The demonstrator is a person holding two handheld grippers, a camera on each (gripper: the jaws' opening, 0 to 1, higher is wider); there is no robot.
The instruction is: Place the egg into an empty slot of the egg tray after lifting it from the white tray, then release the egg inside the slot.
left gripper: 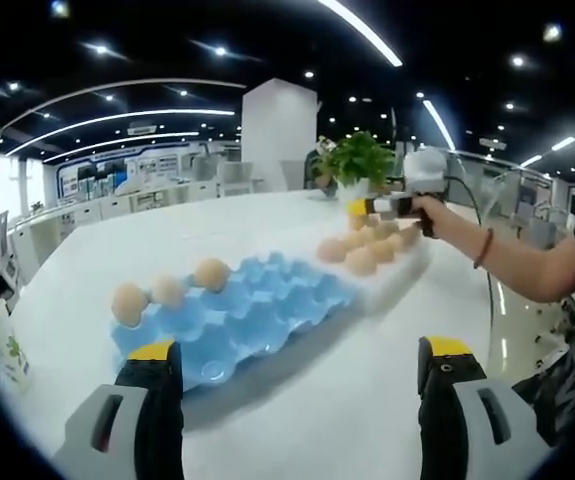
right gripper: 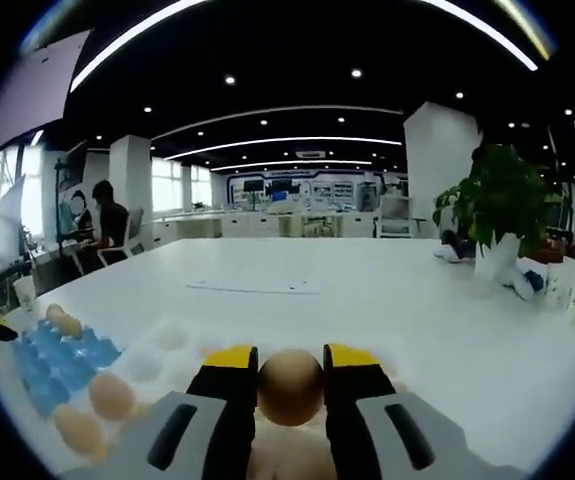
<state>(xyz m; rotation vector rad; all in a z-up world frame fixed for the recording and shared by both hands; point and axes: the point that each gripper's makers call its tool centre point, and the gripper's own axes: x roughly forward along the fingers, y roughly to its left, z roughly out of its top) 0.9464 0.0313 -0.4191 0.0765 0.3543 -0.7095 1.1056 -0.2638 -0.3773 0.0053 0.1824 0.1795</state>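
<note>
The right tool (right gripper: 290,375) grips a brown egg (right gripper: 290,387), long axis upright between its jaws, above the white tray (right gripper: 163,352); the left tool (left gripper: 299,375) gapes open before the blue egg tray (left gripper: 257,310).

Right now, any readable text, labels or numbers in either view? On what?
None readable.
Wall signage at the far end of the room: too small and blurred.
White bag at the table edge: green print, no legible words.
Paper sheet on the table: no legible marks.
</note>
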